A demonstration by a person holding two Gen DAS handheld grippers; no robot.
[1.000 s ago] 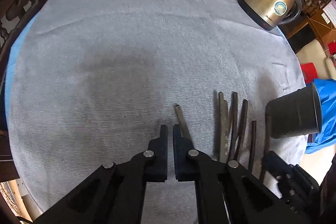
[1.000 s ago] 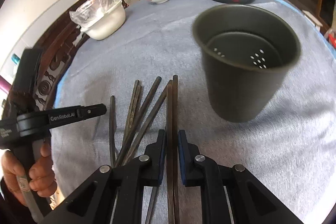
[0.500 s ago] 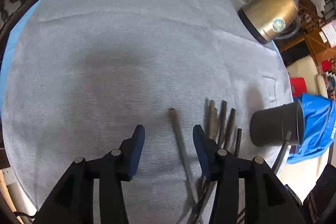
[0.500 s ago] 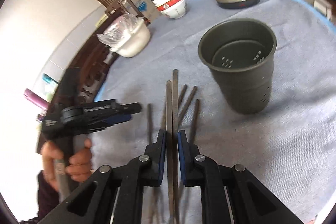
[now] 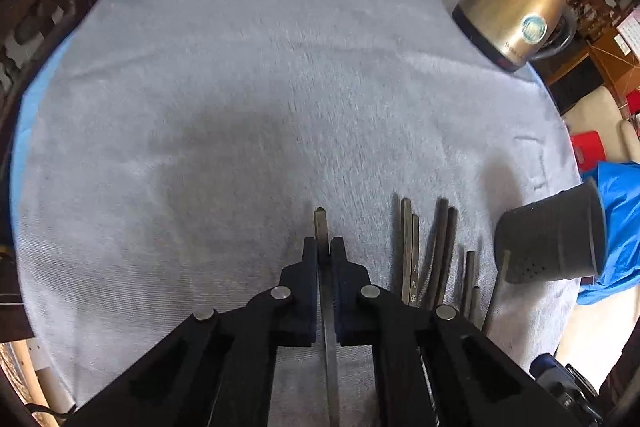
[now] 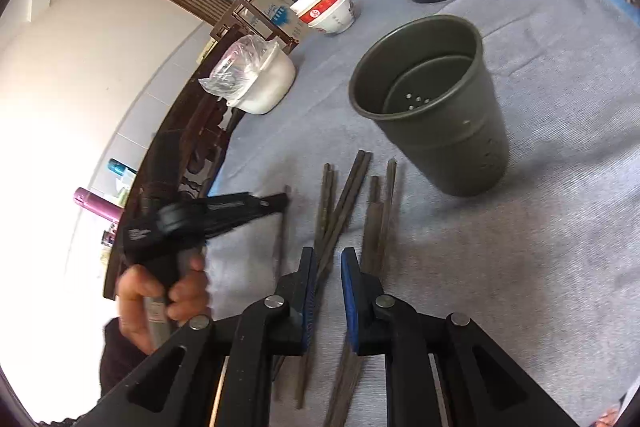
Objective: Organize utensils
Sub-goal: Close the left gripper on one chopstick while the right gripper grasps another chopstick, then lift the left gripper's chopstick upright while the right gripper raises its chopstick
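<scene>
Status change: left gripper closed on a chopstick, right gripper released.

The left gripper (image 5: 324, 247), spread wide half a second ago, now clamps a single chopstick (image 5: 321, 223). The right gripper (image 6: 328, 259), previously pinching two chopsticks, now stands parted above the loose chopsticks (image 6: 340, 195).

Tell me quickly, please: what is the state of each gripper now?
Left gripper: closed, holding a single chopstick between its fingers.
Right gripper: open, holding nothing, above the chopsticks on the table.
</scene>
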